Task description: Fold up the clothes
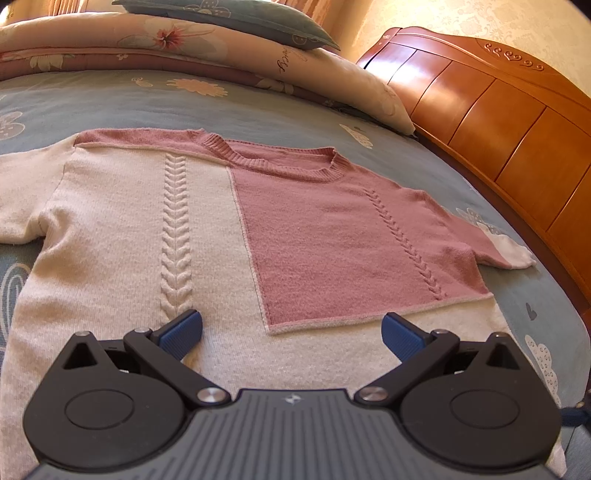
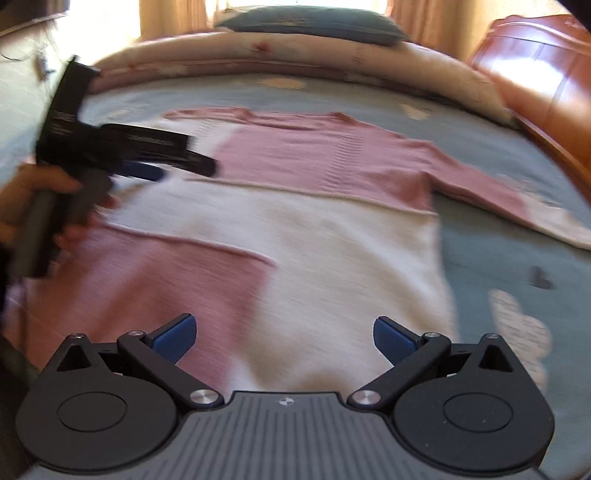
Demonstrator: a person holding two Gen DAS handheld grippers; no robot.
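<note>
A pink-and-cream knit sweater (image 1: pixel 207 221) lies flat on the bed's blue floral bedspread (image 1: pixel 258 107), its long axis running from the near hem to the ribbed neckline (image 1: pixel 280 164) at the far end, so it points away toward the rolled floral quilt (image 1: pixel 192 48) and the blue-grey pillow (image 1: pixel 229 18) resting on top of it. In the left wrist view, which is sharp, the cream half with a cable braid is on the left and the pink panel on the right; the right sleeve, pink with a white cuff (image 1: pixel 517 254), reaches out toward the wooden bed frame (image 1: pixel 498 110) on the right, while the left sleeve runs off the left edge. The left claw (image 1: pixel 291 330) hovers just over the cream hem area with its blue pads wide apart and nothing between them. The right wrist view is motion-blurred but shows what the other cannot: a second pink block low on the sweater's near left, and a hand (image 2: pixel 40 210) gripping the left tool's handle, whose black fingers reach over the sweater's left part and cover some of it. The right claw (image 2: pixel 284 338) also stands wide apart and empty above the near hem. Bright curtained windows (image 2: pixel 177 16) sit beyond the pillow.
</note>
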